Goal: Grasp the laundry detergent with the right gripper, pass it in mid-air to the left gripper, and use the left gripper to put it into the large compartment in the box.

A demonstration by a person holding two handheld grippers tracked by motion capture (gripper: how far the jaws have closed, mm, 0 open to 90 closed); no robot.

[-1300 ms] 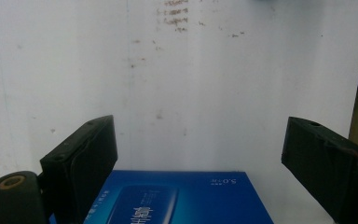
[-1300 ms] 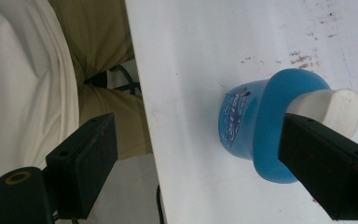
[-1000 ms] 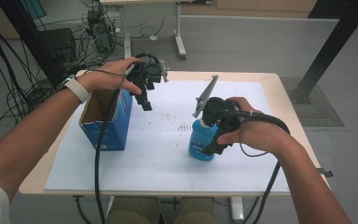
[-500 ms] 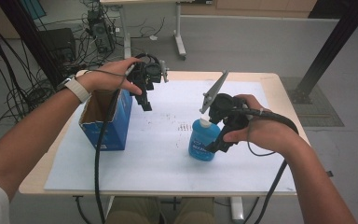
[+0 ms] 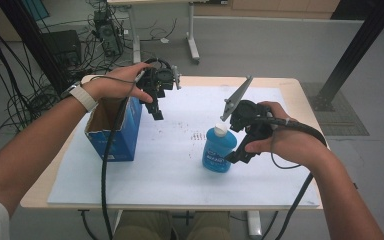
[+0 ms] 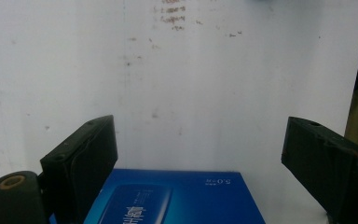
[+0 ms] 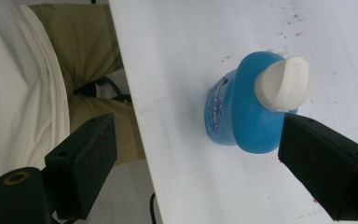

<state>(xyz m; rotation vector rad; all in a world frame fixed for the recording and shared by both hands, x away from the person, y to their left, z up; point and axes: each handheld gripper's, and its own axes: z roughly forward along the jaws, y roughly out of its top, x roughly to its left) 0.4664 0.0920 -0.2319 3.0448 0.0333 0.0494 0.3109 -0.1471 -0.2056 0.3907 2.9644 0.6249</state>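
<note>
Right gripper point(image 5: 236, 150) jaws apart beside upright blue bottle point(image 5: 218, 150) mid-table, bottle now uncovered, left gripper point(image 5: 156, 107) spread over open blue box point(image 5: 114, 131), contents unseen, unmoved.

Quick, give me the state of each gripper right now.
Left gripper: open, holding nothing, above the blue box.
Right gripper: open, holding nothing; blue bottle with a white cap sits beside one jaw, not gripped.

Grey floor point(image 5: 280, 45), pale wooden table point(image 5: 300, 95) under a white sheet point(image 5: 170, 170), tangled black cables point(image 5: 10, 90) far left, second table's legs point(image 5: 192, 35) beyond, black slanted post point(image 5: 355, 50) far right
</note>
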